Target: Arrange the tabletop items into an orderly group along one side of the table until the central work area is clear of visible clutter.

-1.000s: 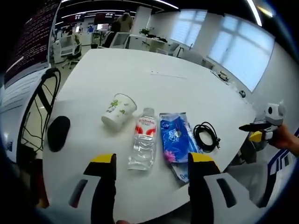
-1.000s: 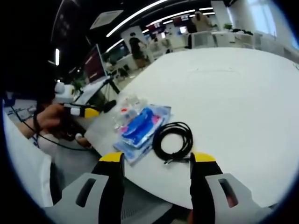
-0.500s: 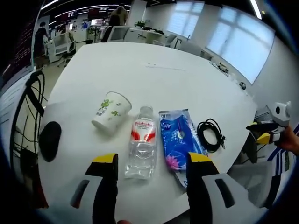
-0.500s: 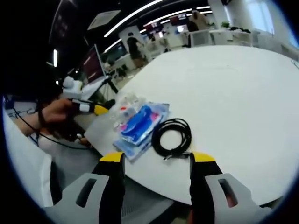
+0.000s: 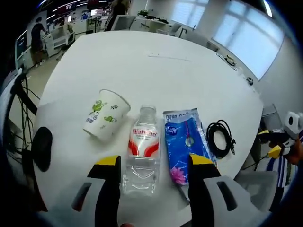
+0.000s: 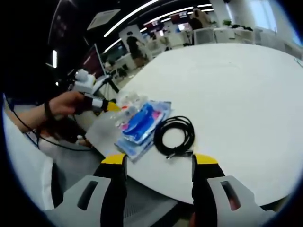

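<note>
On the white table (image 5: 142, 61) a row lies near the front edge. A paper cup (image 5: 104, 119) with green print lies on its side at the left. Beside it lies a clear water bottle (image 5: 141, 150) with a red label, then a blue packet (image 5: 186, 145) and a coiled black cable (image 5: 221, 138). My left gripper (image 5: 150, 163) stands open over the bottle's lower half, touching nothing. In the right gripper view my right gripper (image 6: 158, 161) is open just short of the cable (image 6: 174, 135), with the blue packet (image 6: 140, 124) to its left. The left gripper (image 6: 97, 102) reaches in there, held by a hand.
A black oval object (image 5: 41, 147) lies at the table's left edge, with dark cables (image 5: 14, 118) hanging beyond it. The right gripper (image 5: 284, 137) hovers off the table's right edge. Office desks, chairs and people (image 5: 118, 7) stand in the background.
The left gripper has moved forward and lower over the row, so the bottle now lies between its jaws. The right gripper view has barely shifted, and the items lie where they were.
</note>
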Motion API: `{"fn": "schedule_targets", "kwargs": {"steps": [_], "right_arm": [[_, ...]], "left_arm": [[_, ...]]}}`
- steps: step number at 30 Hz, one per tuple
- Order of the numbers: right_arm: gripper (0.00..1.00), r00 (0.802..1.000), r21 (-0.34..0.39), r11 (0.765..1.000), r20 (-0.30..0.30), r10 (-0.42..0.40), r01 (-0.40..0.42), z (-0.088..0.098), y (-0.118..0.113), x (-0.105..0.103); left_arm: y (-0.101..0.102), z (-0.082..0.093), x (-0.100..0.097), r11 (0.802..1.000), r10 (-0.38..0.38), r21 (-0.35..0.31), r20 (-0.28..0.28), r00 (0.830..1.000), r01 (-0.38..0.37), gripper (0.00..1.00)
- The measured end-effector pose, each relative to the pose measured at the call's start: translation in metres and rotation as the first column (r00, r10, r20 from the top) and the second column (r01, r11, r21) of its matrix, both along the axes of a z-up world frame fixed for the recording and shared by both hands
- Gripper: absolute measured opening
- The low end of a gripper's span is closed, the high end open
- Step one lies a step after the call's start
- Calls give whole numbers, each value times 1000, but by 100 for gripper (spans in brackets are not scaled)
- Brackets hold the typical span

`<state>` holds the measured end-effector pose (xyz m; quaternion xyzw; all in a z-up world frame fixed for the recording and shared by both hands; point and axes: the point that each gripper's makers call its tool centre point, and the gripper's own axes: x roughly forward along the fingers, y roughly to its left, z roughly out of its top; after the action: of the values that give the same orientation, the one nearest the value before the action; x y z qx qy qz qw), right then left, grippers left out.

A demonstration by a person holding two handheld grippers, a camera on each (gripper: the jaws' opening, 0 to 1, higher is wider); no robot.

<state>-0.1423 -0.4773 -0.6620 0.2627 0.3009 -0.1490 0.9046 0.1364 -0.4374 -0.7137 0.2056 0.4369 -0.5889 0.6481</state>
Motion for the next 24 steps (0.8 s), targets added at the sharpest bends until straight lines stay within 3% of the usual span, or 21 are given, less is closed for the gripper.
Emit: {"fn": "schedule_targets", "kwargs": {"steps": [13,24], "right_arm": [[54,1000,-1,1000,2,-6,6,-1,-5,4],[54,1000,11,1000,-7,-2,2,-4,-9,4]], "left_arm": [[-23,-23,8,997,-42,61,9,999,41,57],[-29,-47,6,987,-84,140,12,996,81,57]]}}
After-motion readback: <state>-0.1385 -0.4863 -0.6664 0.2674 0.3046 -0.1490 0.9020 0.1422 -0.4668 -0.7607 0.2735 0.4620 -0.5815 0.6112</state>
